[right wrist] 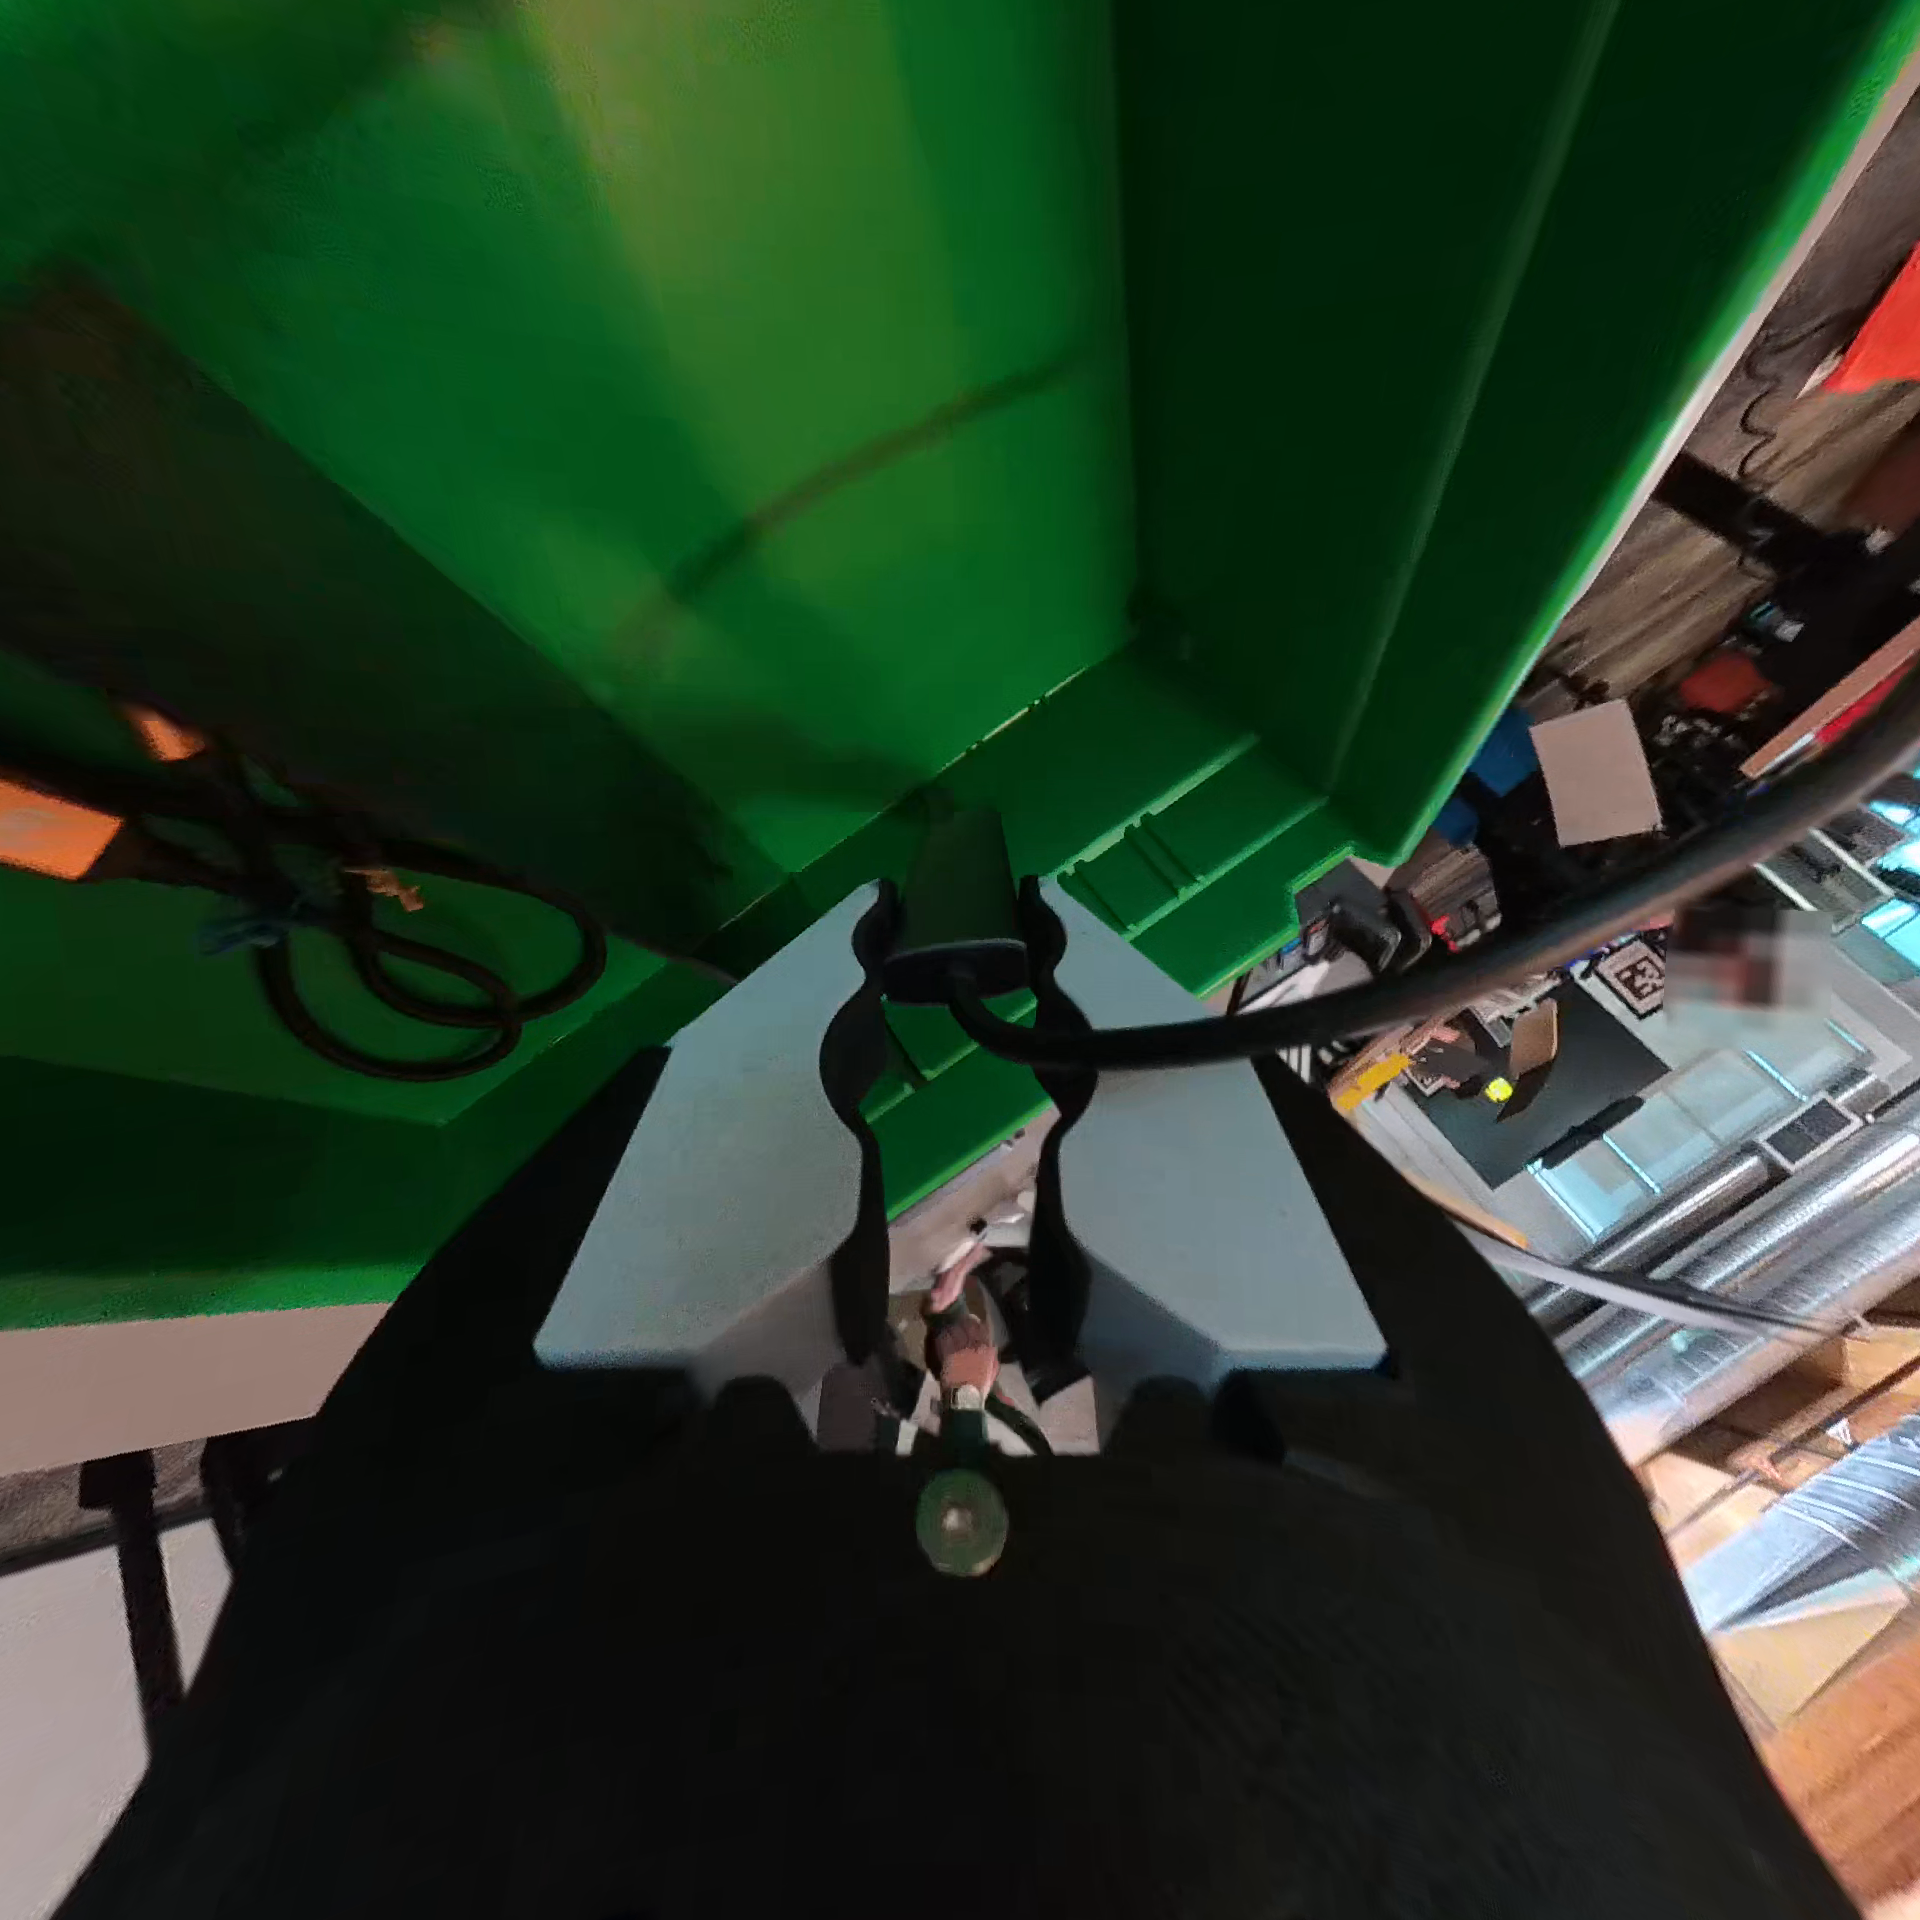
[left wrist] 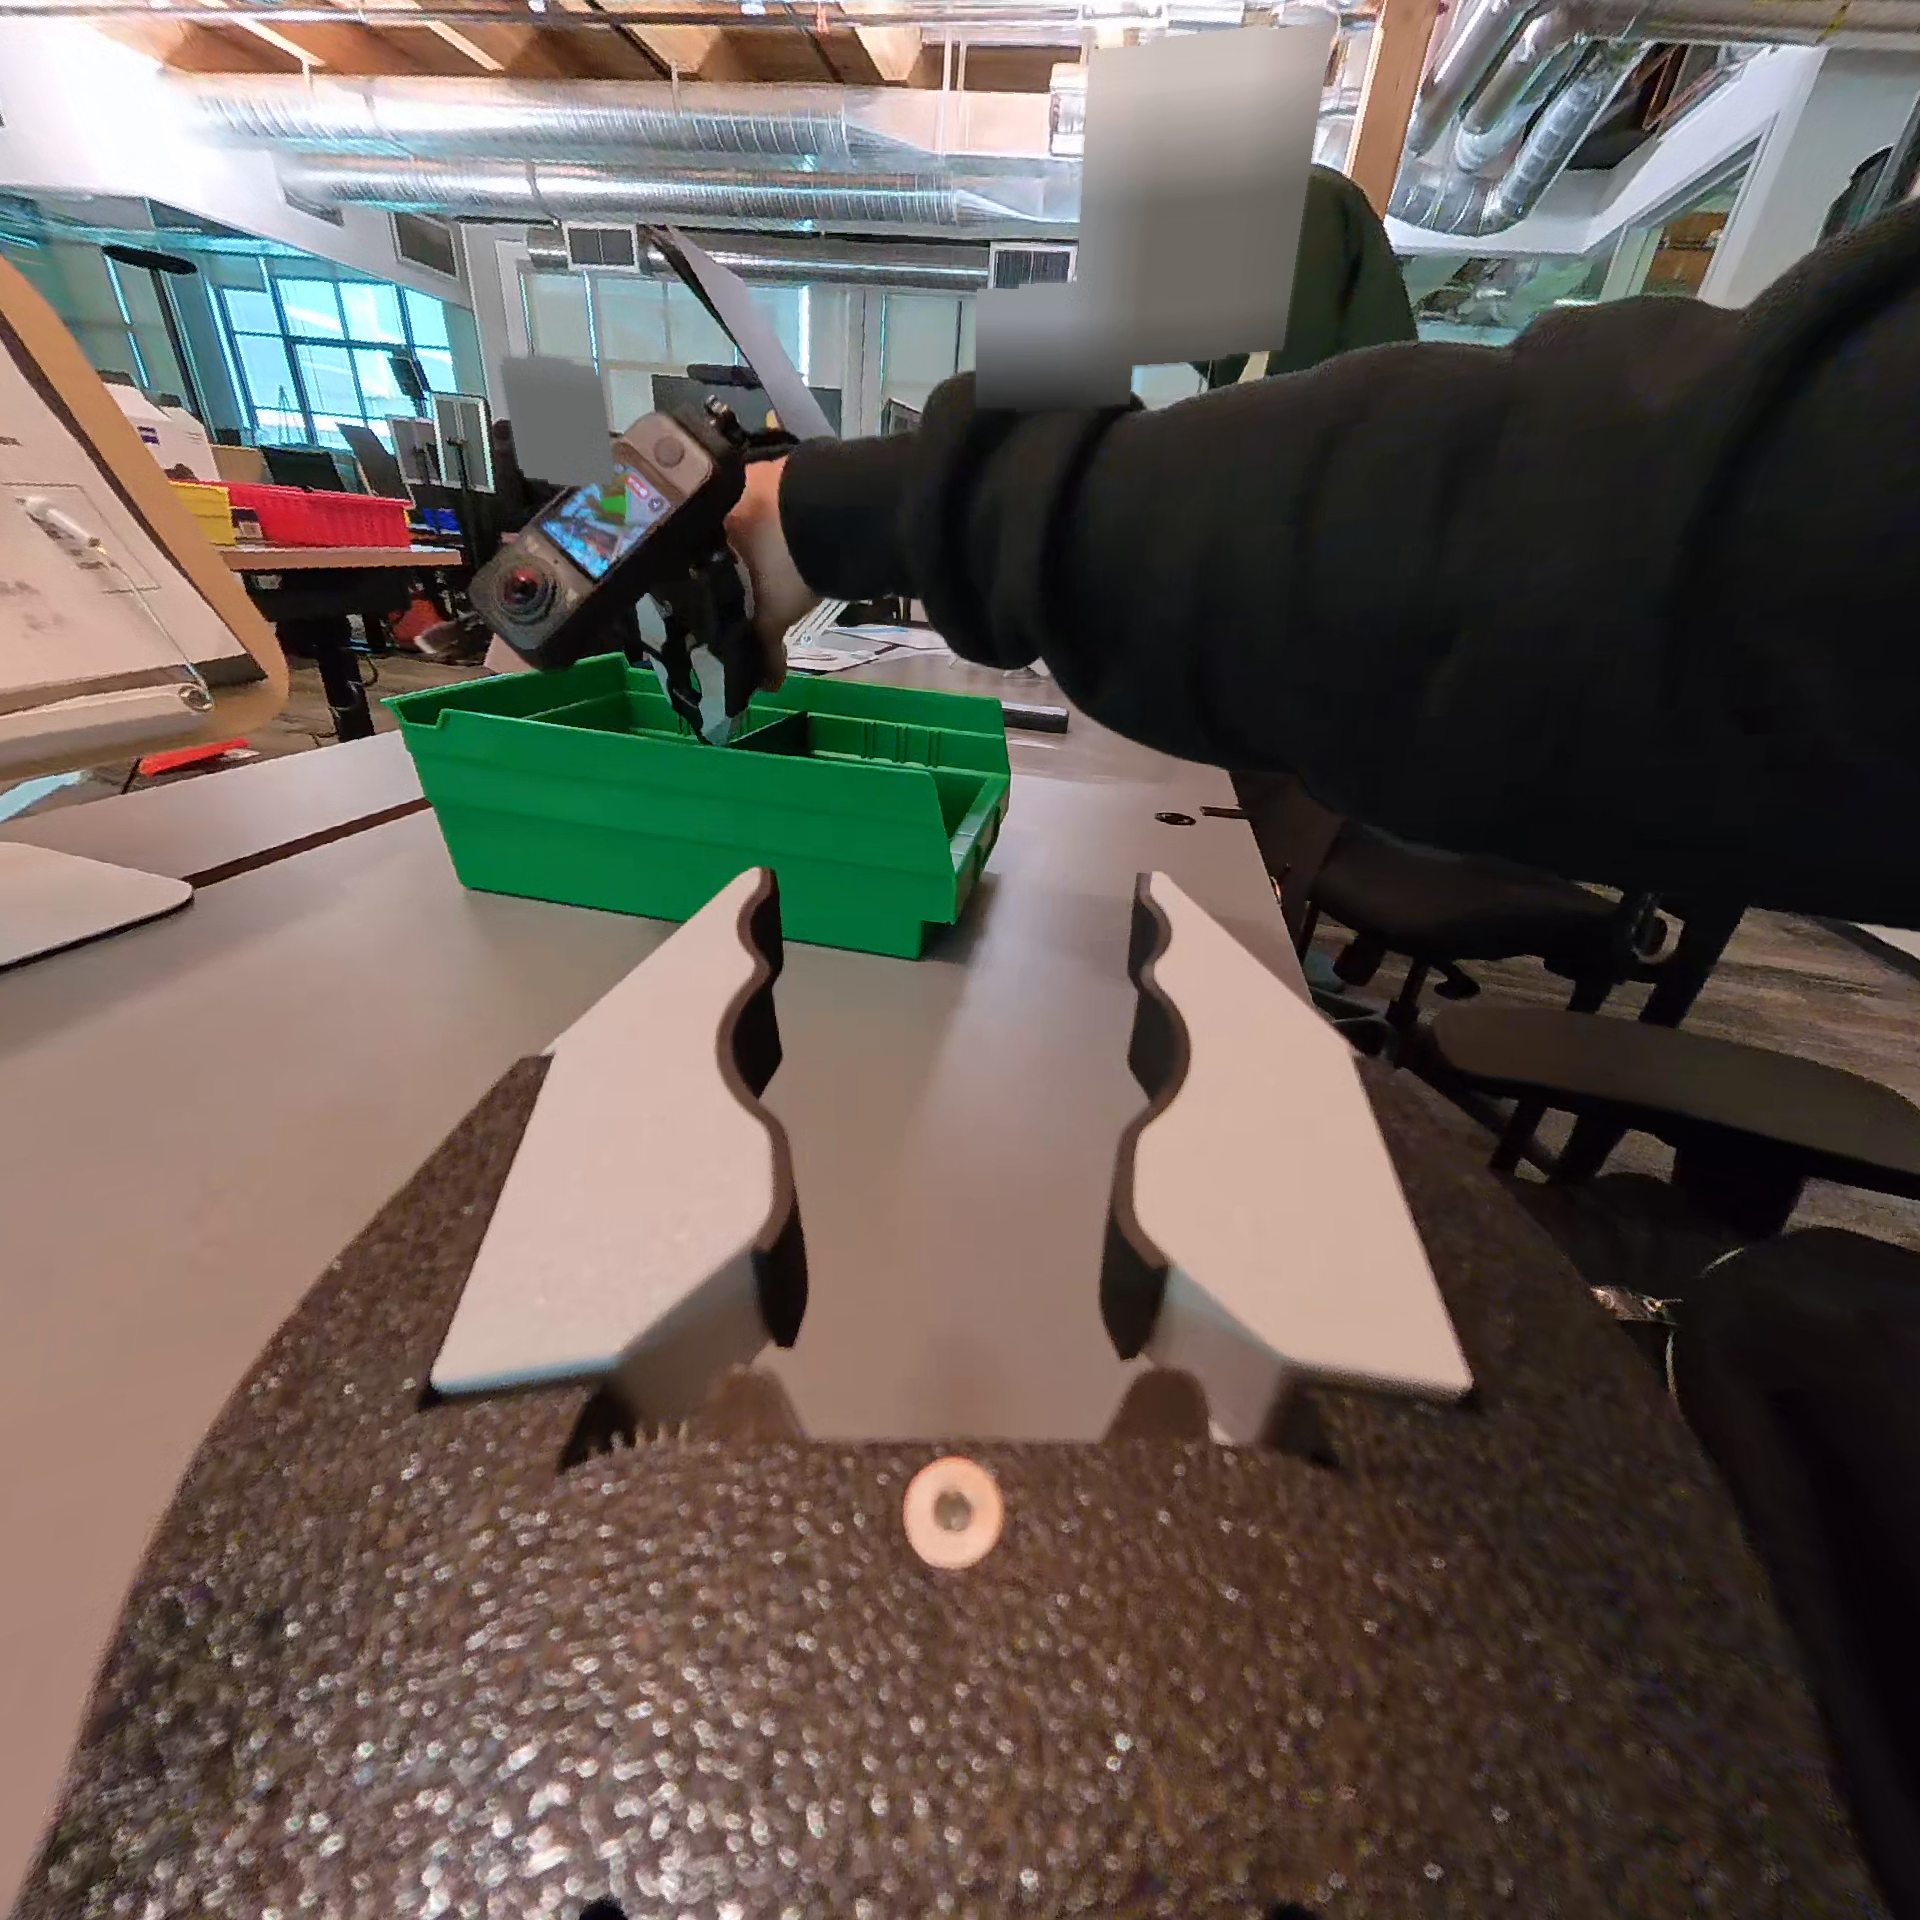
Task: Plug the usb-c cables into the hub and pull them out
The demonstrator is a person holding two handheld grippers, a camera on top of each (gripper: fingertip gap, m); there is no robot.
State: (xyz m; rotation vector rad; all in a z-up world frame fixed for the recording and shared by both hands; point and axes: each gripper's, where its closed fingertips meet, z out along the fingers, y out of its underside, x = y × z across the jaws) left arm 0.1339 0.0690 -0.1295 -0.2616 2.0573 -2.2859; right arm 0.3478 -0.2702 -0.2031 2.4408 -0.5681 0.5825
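Note:
My right gripper (right wrist: 956,902) is shut on a dark USB-C cable plug (right wrist: 951,862), held at its fingertips inside a green bin (right wrist: 727,312). The plug's black cable (right wrist: 1351,1013) runs off to the right. A coiled dark cable (right wrist: 416,966) with orange connectors (right wrist: 52,826) lies on the bin floor to the left. In the left wrist view the right gripper (left wrist: 717,727) reaches down into the green bin (left wrist: 675,831), held by a hand in a dark sleeve (left wrist: 1351,582). My left gripper (left wrist: 954,894) is open and empty above the grey table (left wrist: 260,1091), short of the bin. No hub shows.
A white monitor stand base (left wrist: 73,899) and a tilted board (left wrist: 94,561) stand at the left. Black office chairs (left wrist: 1662,1091) sit past the table's right edge. Red and yellow bins (left wrist: 312,514) are on a far table. One gripper's finger ends stand about 40 centimeters off the other's.

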